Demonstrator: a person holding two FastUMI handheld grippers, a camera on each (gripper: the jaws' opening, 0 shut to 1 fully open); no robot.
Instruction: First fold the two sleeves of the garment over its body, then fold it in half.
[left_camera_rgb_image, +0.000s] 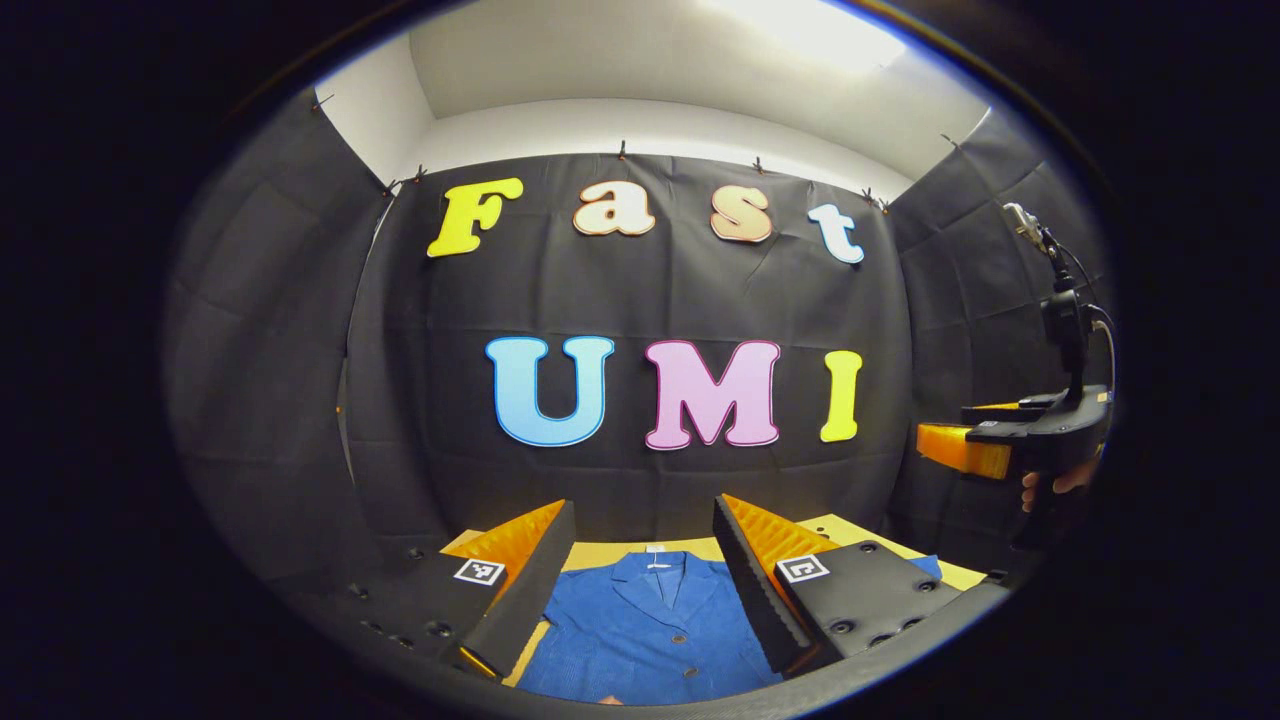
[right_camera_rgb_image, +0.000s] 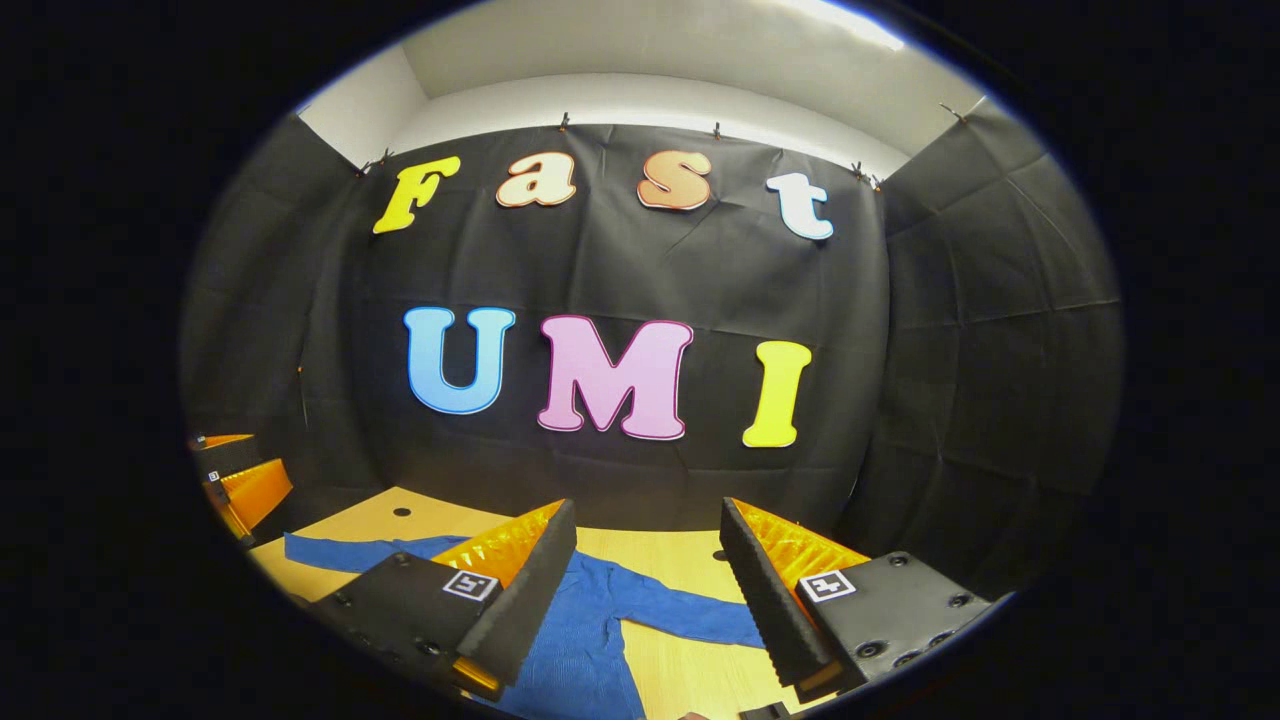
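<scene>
So the blue garment (left_camera_rgb_image: 640, 640) lies flat on the wooden table (right_camera_rgb_image: 680, 555), collar away from us, both sleeves spread out, nothing folded yet. It sits right under our left gripper (left_camera_rgb_image: 640, 590), which is spread wide and holding nothing; our right gripper (right_camera_rgb_image: 648, 600) hangs wide too, above the nearer sleeve (right_camera_rgb_image: 670, 610). We'd pinch near the cuff and lay it flat across the chest.
</scene>
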